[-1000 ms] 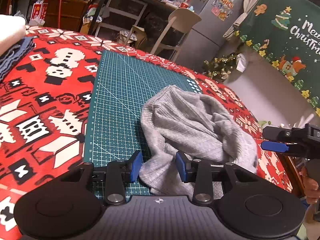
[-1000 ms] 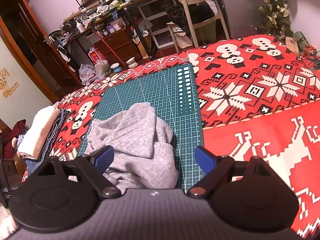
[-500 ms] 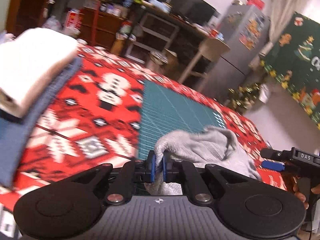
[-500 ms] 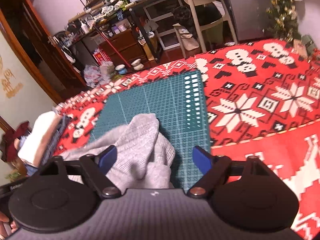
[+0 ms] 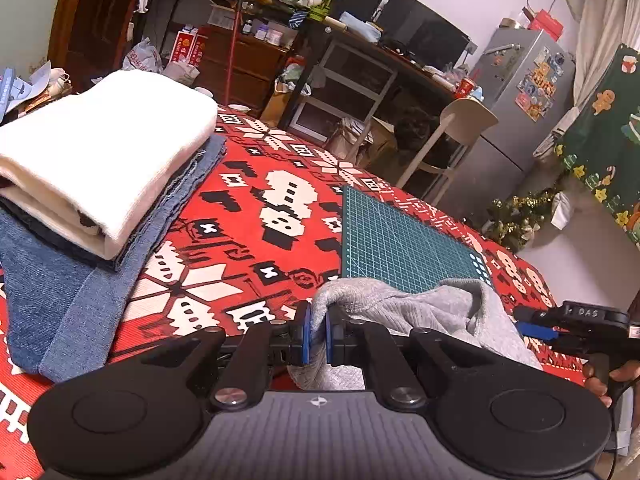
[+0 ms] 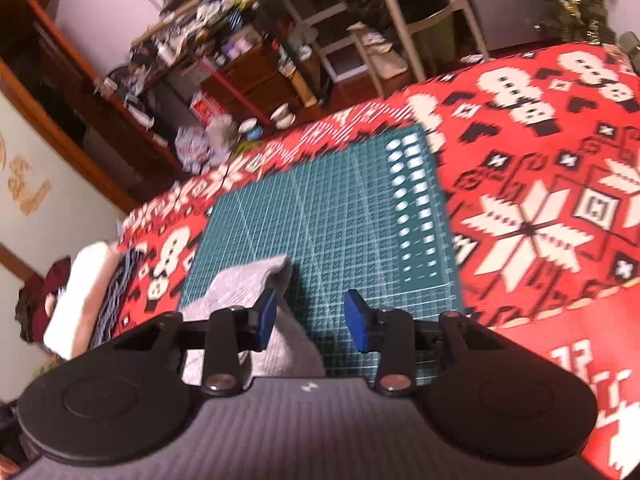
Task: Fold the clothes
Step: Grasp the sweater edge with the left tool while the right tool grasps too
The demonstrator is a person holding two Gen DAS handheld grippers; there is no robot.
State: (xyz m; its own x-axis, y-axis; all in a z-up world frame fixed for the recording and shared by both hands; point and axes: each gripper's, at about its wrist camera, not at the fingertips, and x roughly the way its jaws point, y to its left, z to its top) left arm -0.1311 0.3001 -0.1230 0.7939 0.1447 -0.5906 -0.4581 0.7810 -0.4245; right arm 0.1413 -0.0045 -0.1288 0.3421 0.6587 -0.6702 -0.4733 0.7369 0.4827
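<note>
A crumpled grey ribbed-knit garment [image 5: 420,316] lies bunched at the near edge of the bench, partly on the green gridded cutting mat [image 5: 400,240] and partly on the red, white and black patterned tablecloth [image 5: 248,216]. Its fabric is soft and wrinkled, with one hem pulled up into a ridge. The left hand-held gripper [image 5: 316,334] is clamped on that hem, its two blue pads nearly together with grey cloth pinched between them. The right hand-held gripper [image 6: 310,316] stands apart, both blue pads clear of each other, the left pad just beside a fold of the garment; the view from it is motion-blurred. One stack of three folded pieces sits at the left edge of the bench: a cream folded cloth [image 5: 108,148] on top, a dark layer under it, and blue denim [image 5: 60,292] at the bottom.
</note>
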